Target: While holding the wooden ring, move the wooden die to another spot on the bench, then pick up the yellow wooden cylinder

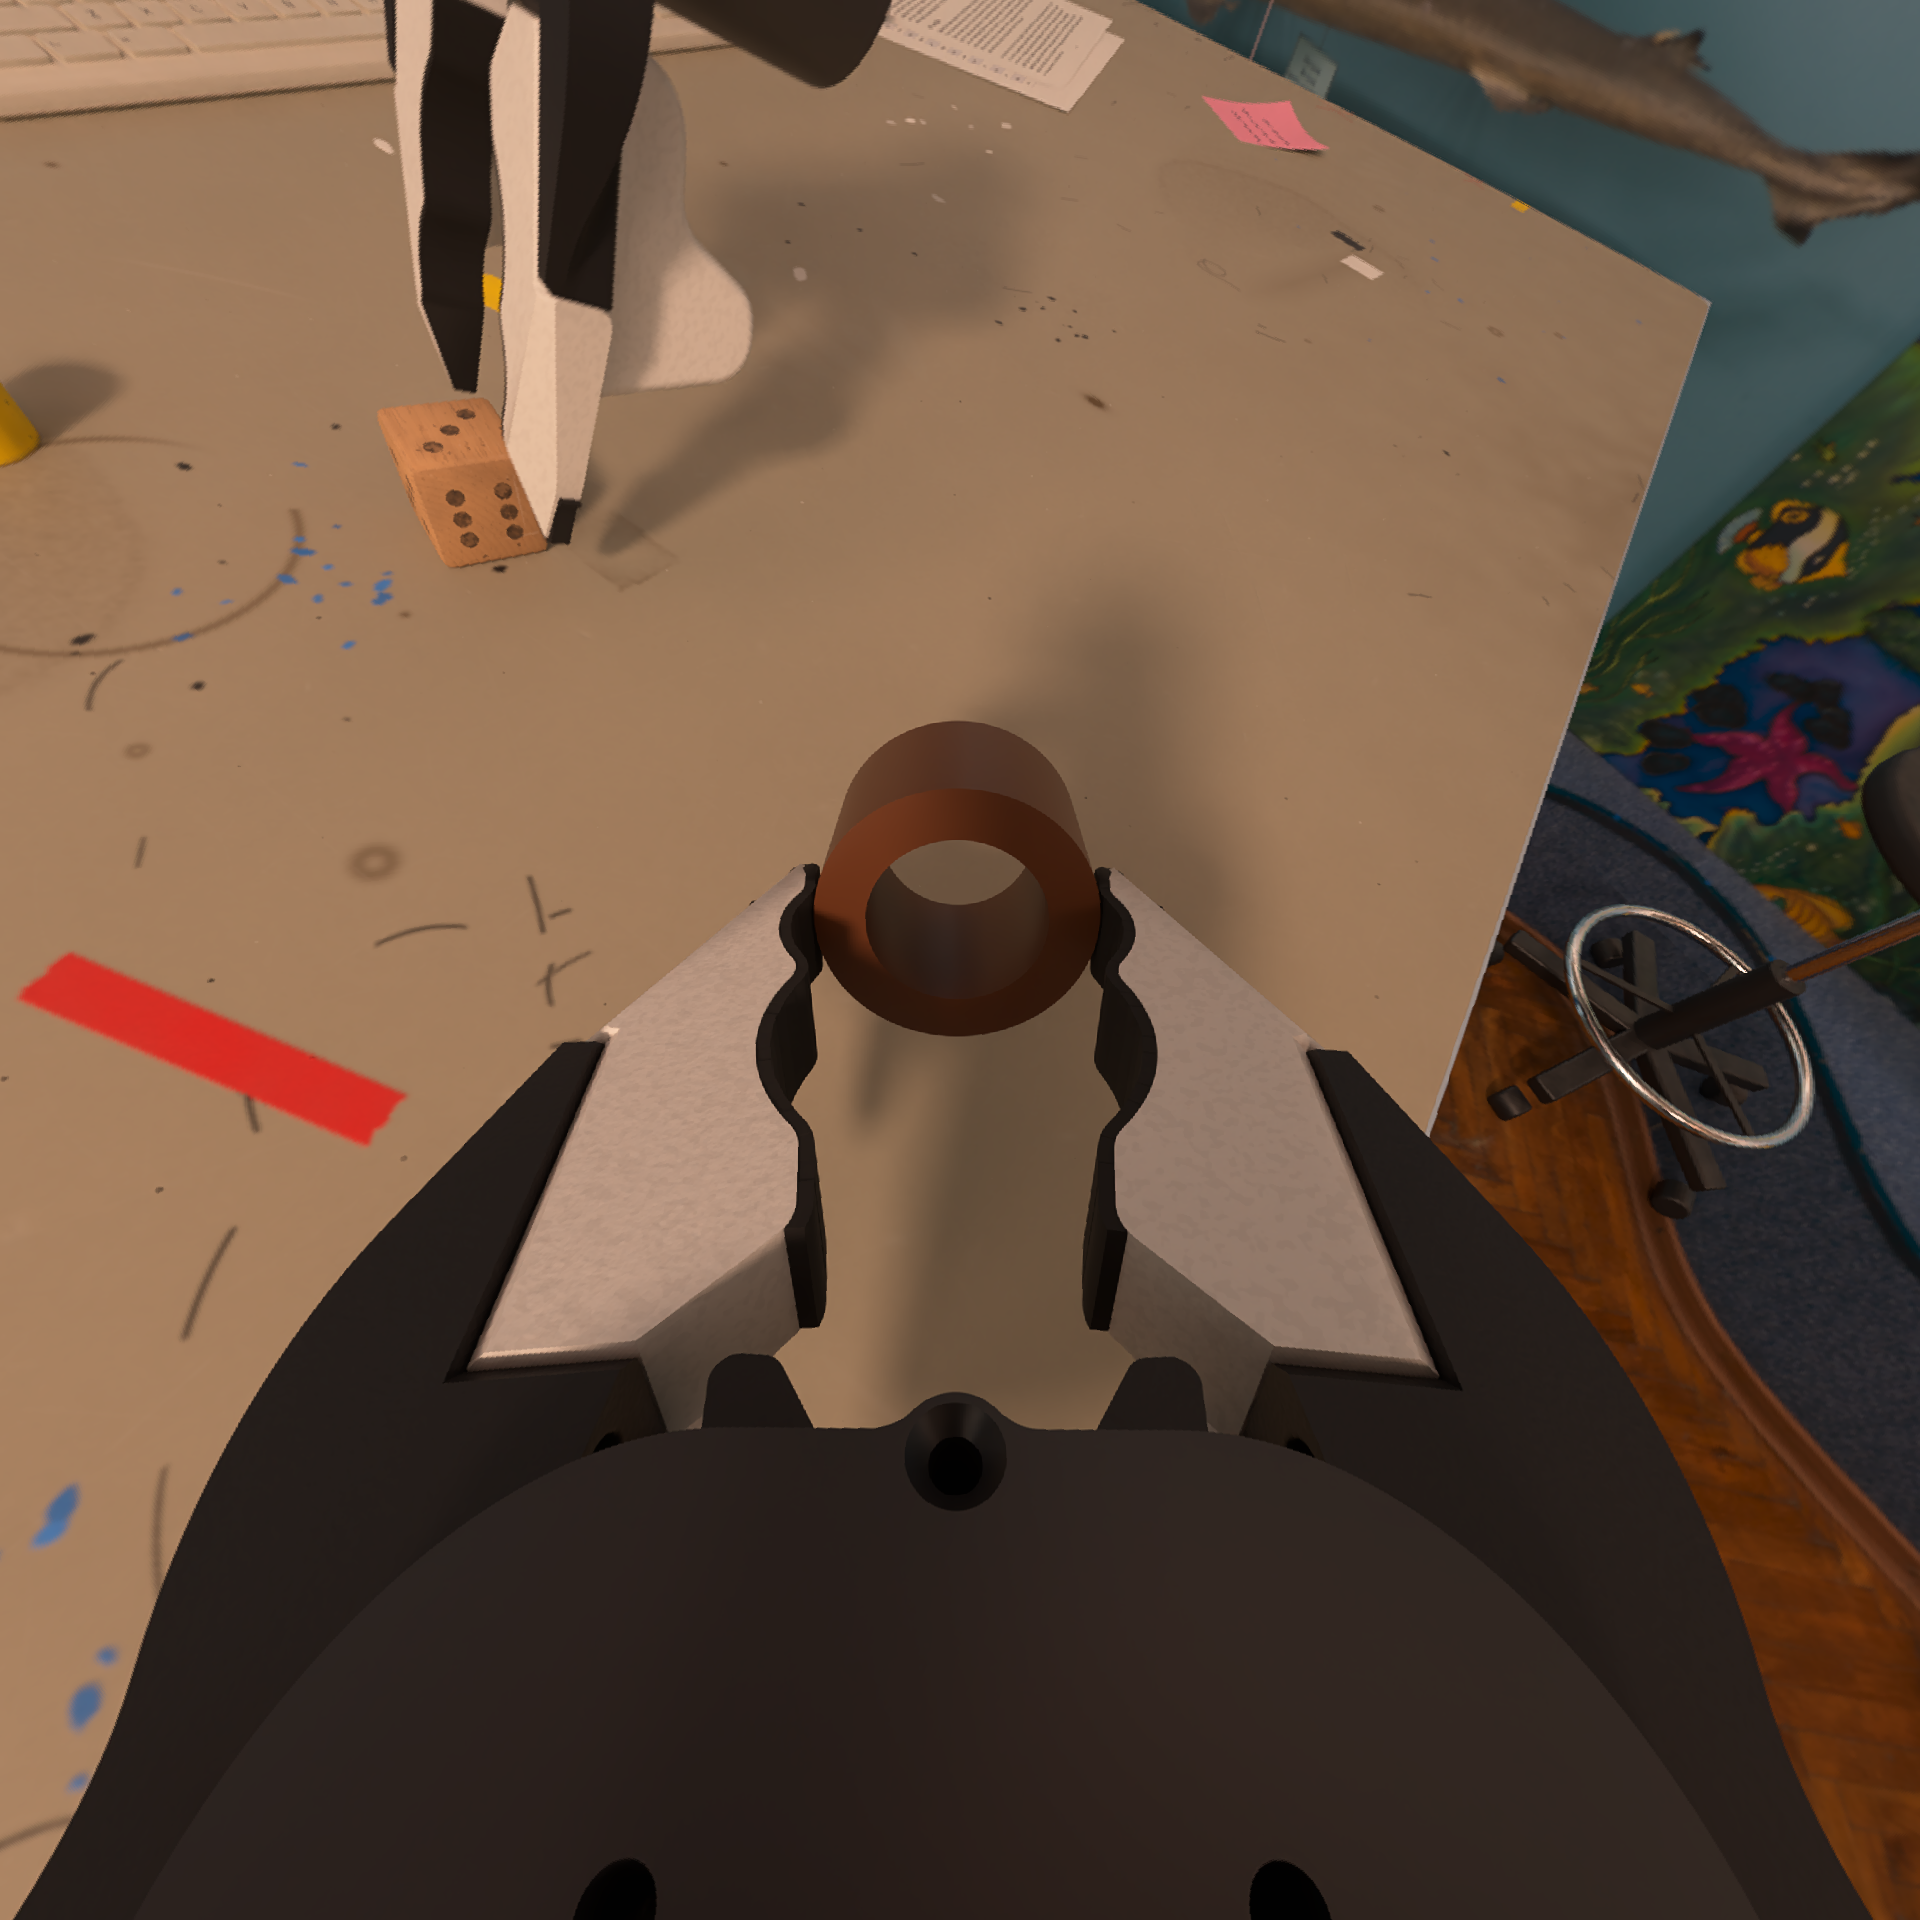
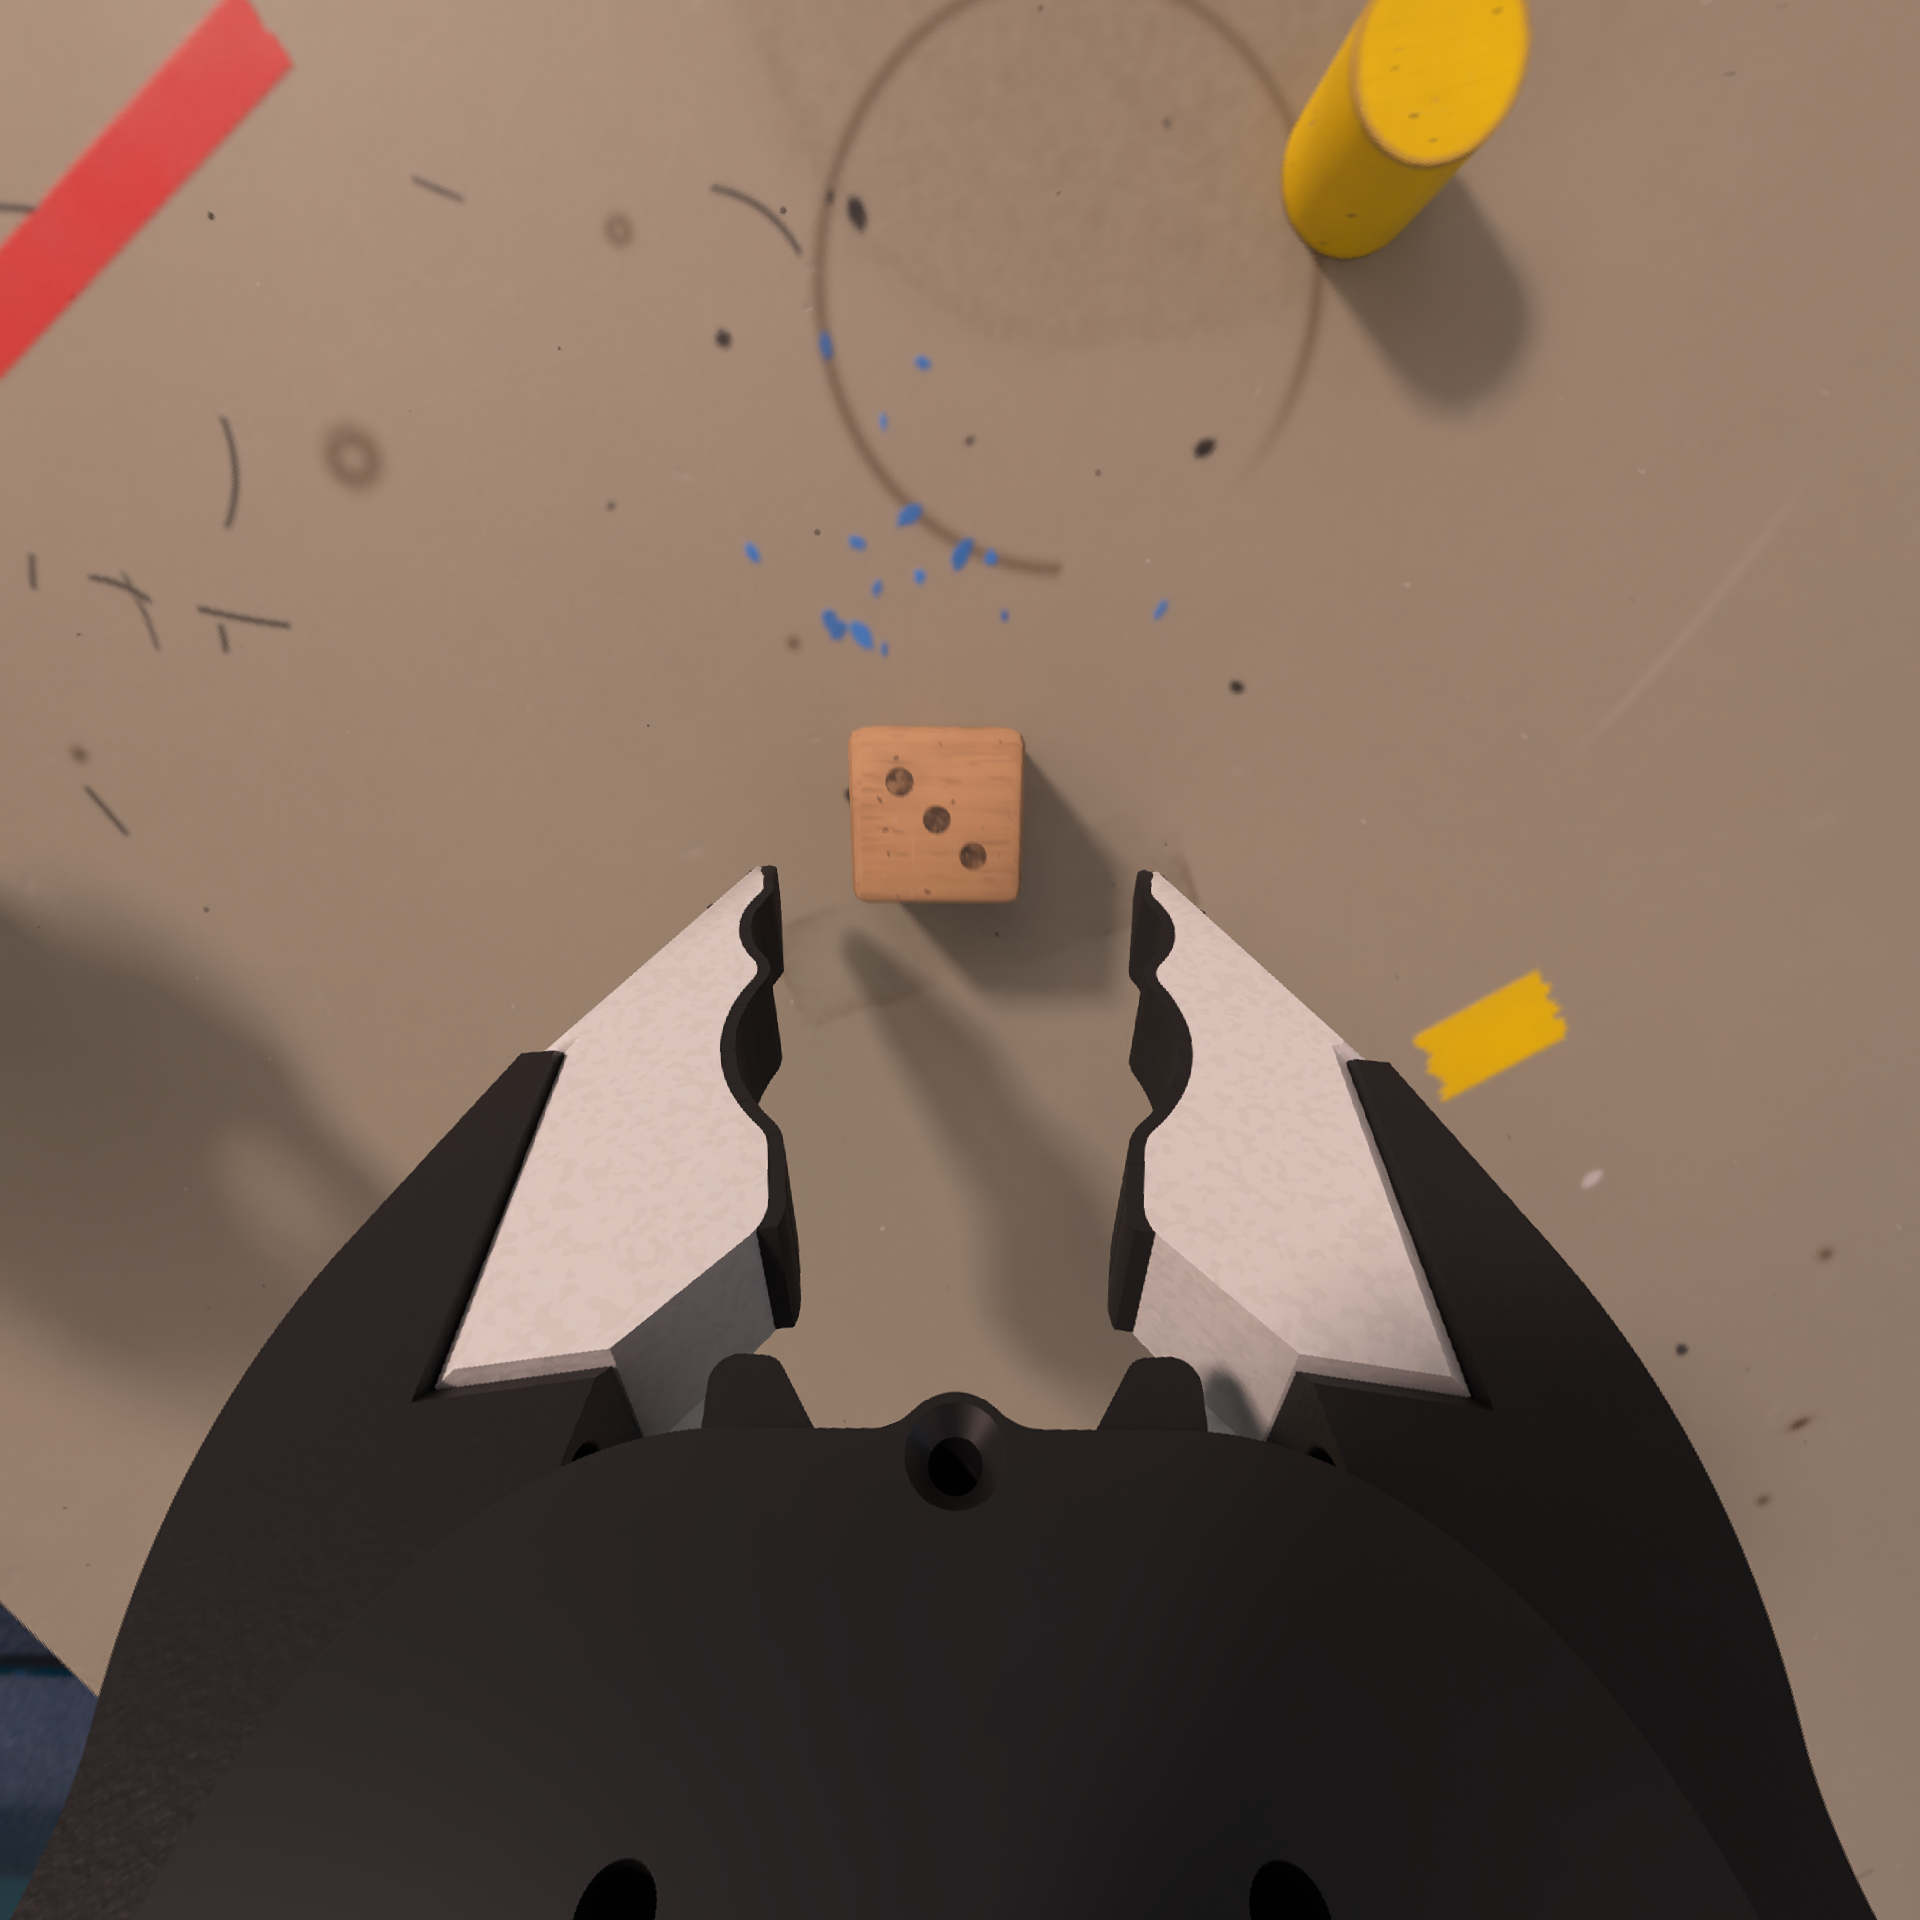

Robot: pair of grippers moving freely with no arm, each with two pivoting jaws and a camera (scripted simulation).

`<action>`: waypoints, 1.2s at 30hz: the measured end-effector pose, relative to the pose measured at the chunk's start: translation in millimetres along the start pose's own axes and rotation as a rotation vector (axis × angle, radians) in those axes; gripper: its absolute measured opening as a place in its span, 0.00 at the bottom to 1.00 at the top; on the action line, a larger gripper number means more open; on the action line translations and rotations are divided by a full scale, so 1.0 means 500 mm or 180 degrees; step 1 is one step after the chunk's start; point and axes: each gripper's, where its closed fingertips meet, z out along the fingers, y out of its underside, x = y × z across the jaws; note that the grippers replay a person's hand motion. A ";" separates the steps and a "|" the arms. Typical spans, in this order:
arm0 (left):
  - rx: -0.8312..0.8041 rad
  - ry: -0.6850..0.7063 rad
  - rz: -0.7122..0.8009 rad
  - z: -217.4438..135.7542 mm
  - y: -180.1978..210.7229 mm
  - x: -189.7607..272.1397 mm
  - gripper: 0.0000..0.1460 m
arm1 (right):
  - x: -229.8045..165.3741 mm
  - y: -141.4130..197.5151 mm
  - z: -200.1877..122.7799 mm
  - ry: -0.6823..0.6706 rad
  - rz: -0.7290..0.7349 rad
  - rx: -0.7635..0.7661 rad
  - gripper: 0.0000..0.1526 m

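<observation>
Scuffed tan surface (image 2: 1558, 644) carries the upright yellow wooden cylinder (image 2: 1392, 135) — untouched. Brown wooden ring (image 1: 956, 904) is gripped at the left gripper (image 1: 954, 914) tips. Right gripper (image 2: 956, 894), jaws spread, is poised over the small pale wooden die (image 2: 935, 816) — judged either just released or not yet grasped.

matt wood die (image 2: 933, 816), smooth brown ring (image 1: 956, 914)
</observation>
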 end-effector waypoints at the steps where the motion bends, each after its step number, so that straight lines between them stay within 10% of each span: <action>1: 0.0002 0.0009 -0.0010 0.000 0.001 0.001 0.36 | -0.002 -0.002 0.008 -0.0005 -0.0022 -0.0039 0.44; 12: -0.0010 -0.0005 -0.0112 -0.002 0.013 -0.012 0.36 | -0.010 0.005 0.011 -0.0038 0.0075 -0.0158 0.22; 18: -0.0011 0.0006 -0.0171 -0.004 0.021 -0.013 0.36 | 0.072 0.070 -0.202 0.0262 0.0604 0.0205 0.22; 25: -0.0043 0.0020 -0.0153 0.000 0.022 -0.007 0.36 | 0.222 0.357 -0.419 0.0972 0.1608 -0.0023 0.22; 36: -0.0075 0.0033 -0.0070 -0.009 -0.002 0.002 0.36 | 0.278 0.648 -0.303 0.0888 0.2417 -0.0466 0.22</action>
